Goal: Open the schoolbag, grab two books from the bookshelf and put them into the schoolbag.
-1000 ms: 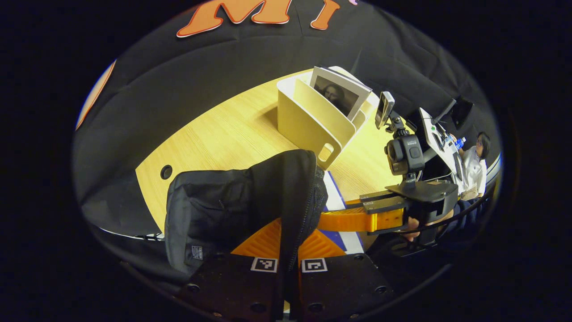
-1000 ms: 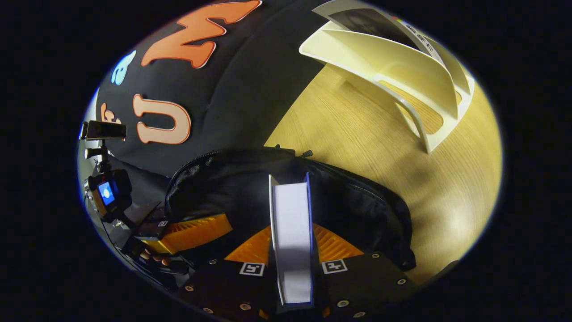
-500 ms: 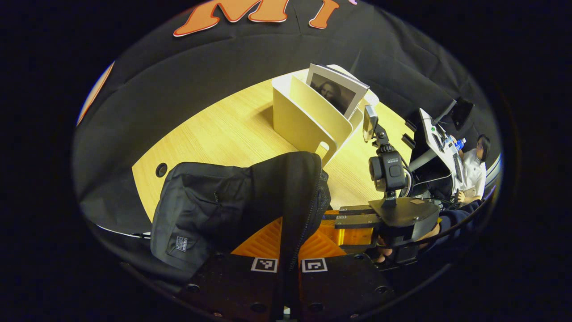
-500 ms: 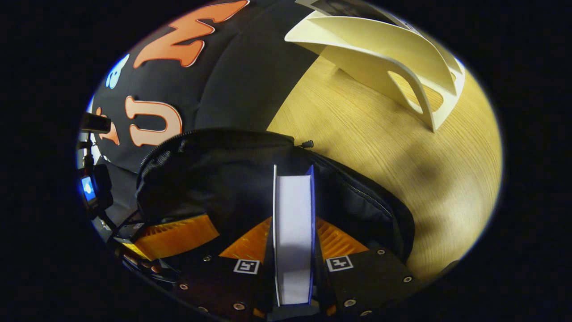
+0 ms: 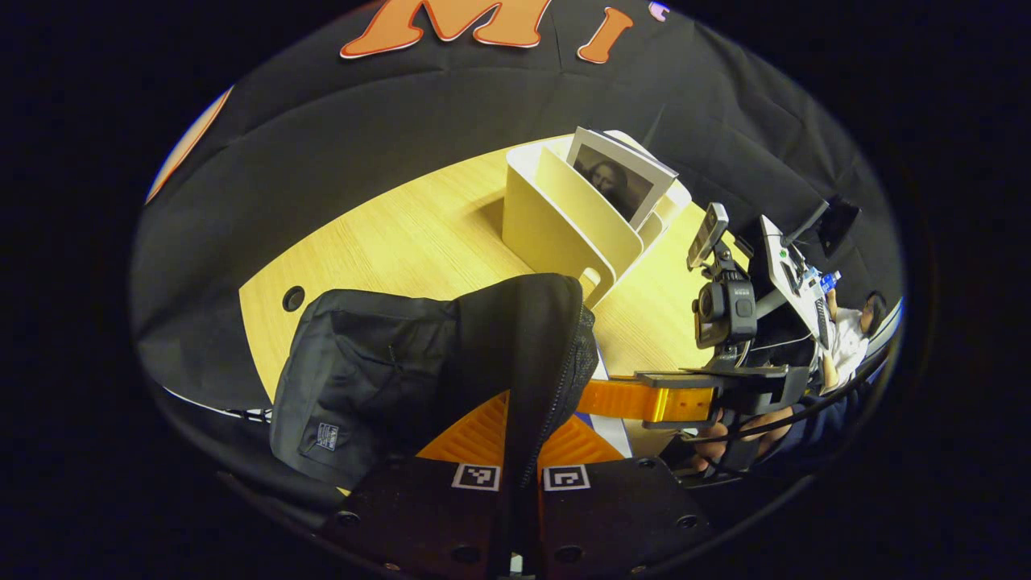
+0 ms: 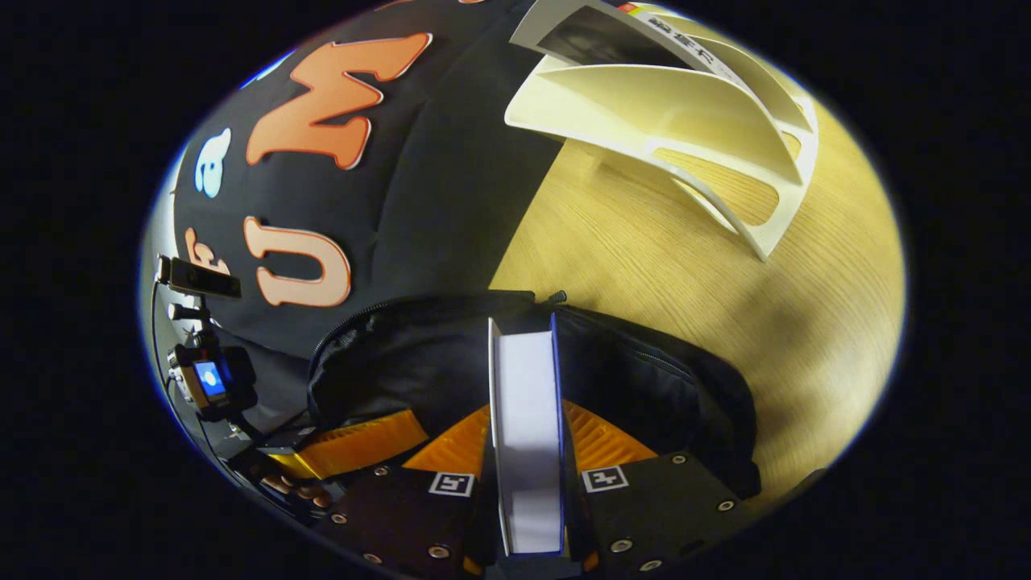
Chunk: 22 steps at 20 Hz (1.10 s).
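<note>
Right gripper (image 6: 523, 451) clamps book (image 6: 525, 419) over schoolbag (image 6: 644, 379); left gripper (image 5: 519, 435) pinches its flap (image 5: 532, 338)

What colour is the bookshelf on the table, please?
The bookshelf is plain cream-white; the left gripper view shows it best.

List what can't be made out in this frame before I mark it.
- Bag interior, right gripper view: the held book and the dark opening hide it, so any book already inside can't be told.
- Book's cover, same view: edge-on, pages showing.
- Shelf, left gripper view: dividers hide all but the top of the leaning book.
- Left gripper contact on the flap: fabric covers it.
</note>
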Available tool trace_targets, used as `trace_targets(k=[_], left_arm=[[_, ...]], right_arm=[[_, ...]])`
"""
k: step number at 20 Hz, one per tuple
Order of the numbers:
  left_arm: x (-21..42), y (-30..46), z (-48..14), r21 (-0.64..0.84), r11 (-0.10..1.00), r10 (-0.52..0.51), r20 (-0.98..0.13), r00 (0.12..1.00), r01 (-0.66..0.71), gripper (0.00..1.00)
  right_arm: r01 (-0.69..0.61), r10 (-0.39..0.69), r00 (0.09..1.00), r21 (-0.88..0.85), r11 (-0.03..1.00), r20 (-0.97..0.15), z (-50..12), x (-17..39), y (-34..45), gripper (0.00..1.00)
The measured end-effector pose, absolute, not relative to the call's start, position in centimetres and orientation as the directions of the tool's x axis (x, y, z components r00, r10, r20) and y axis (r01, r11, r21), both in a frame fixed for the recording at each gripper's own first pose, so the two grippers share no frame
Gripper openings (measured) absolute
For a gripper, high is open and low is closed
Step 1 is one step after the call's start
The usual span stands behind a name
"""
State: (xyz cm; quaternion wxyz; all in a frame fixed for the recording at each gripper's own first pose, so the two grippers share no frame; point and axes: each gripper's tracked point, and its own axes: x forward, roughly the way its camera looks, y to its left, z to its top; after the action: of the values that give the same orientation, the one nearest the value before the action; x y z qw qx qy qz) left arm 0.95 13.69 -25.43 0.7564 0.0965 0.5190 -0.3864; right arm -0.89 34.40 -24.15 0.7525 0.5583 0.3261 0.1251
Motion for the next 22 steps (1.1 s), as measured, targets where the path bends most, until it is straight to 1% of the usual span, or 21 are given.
trace_targets(k=[4, 8, 12, 16, 18, 19, 20, 21, 22], left_arm=[[1.1, 14.0, -25.6, -0.250, 0.698, -0.479, -0.860, 0.178, 0.671, 0.06], [0.4, 13.7, -25.7, -0.261, 0.700, -0.484, -0.858, 0.173, 0.665, 0.06], [-1.3, 12.1, -25.9, -0.283, 0.678, -0.499, -0.855, 0.143, 0.678, 0.06], [-0.8, 12.2, -26.5, -0.270, 0.694, -0.486, -0.860, 0.157, 0.668, 0.06], [-0.3, 12.7, -26.7, -0.270, 0.704, -0.481, -0.862, 0.161, 0.657, 0.06], [-0.1, 12.9, -26.7, -0.268, 0.708, -0.480, -0.862, 0.166, 0.654, 0.06], [0.1, 13.0, -26.7, -0.266, 0.712, -0.476, -0.863, 0.169, 0.649, 0.06], [0.0, 13.0, -26.8, -0.264, 0.713, -0.474, -0.864, 0.169, 0.650, 0.06], [0.1, 13.2, -27.0, -0.258, 0.713, -0.470, -0.866, 0.172, 0.651, 0.05]], right_arm=[[0.203, 0.548, 0.774, 0.945, 0.257, -0.316, -23.9, -1.0, 33.7, 0.34], [0.189, 0.544, 0.781, 0.947, 0.262, -0.306, -24.2, -0.6, 34.3, 0.33], [0.202, 0.543, 0.758, 0.922, 0.330, -0.361, -26.2, 0.0, 36.4, 0.34], [0.270, 0.602, 0.664, 0.893, 0.360, -0.444, -28.0, -1.4, 37.8, 0.38], [0.300, 0.599, 0.611, 0.851, 0.430, -0.518, -29.0, -2.6, 37.2, 0.42], [0.299, 0.594, 0.582, 0.826, 0.478, -0.555, -29.1, -3.3, 36.6, 0.49], [0.286, 0.586, 0.556, 0.798, 0.531, -0.589, -29.3, -4.0, 35.7, 0.51], [0.263, 0.576, 0.527, 0.764, 0.589, -0.625, -29.4, -4.9, 34.6, 0.61], [0.233, 0.564, 0.513, 0.738, 0.634, -0.647, -29.0, -5.5, 33.6, 0.67]])
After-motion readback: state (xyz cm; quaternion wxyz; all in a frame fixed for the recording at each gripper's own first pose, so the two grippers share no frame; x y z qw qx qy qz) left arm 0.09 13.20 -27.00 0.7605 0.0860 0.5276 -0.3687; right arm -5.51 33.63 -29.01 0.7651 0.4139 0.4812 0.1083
